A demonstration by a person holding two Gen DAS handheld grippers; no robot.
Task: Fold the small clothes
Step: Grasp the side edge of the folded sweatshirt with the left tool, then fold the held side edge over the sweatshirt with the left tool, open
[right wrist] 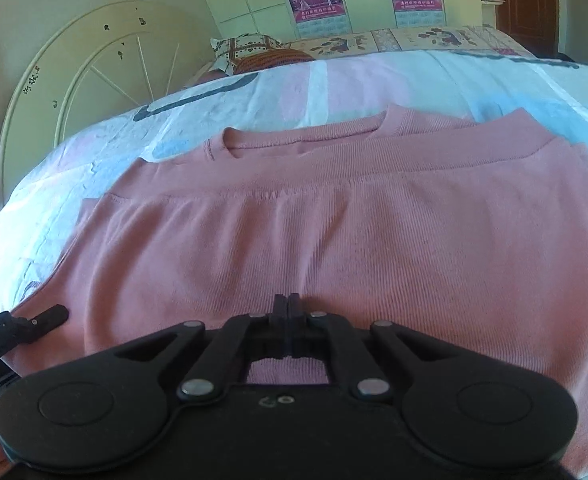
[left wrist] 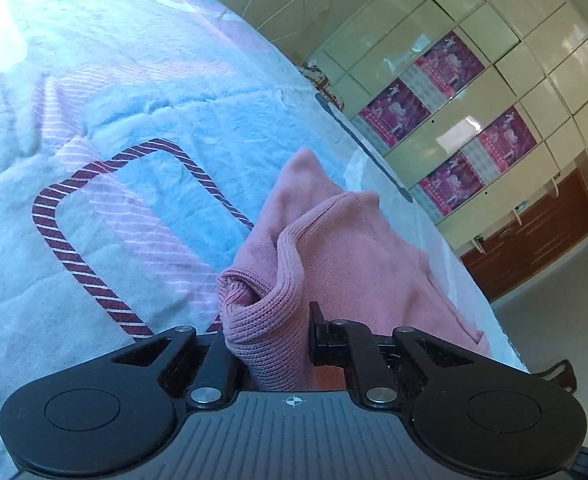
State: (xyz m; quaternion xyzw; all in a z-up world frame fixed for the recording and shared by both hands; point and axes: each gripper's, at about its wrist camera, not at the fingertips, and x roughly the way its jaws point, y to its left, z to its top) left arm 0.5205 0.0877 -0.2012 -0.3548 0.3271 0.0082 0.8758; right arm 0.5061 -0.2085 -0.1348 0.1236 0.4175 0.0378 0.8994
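A pink knit top point(right wrist: 334, 220) lies on the bed with its hem folded up towards the round neckline point(right wrist: 302, 140). My right gripper point(right wrist: 288, 304) hovers low over the middle of the folded top with its fingers pressed together and nothing between them. My left gripper point(left wrist: 268, 320) is shut on a bunched ribbed edge of the pink top point(left wrist: 314, 248) and lifts it off the bedsheet; its body shows at the left edge of the right wrist view point(right wrist: 34, 322).
The bedsheet point(left wrist: 134, 100) is pale blue and pink with striped loop patterns. A white arched headboard point(right wrist: 86, 80) and patterned pillows point(right wrist: 254, 50) stand at the far end. Pale wardrobes with magenta posters point(left wrist: 450, 64) line the wall beyond the bed's edge.
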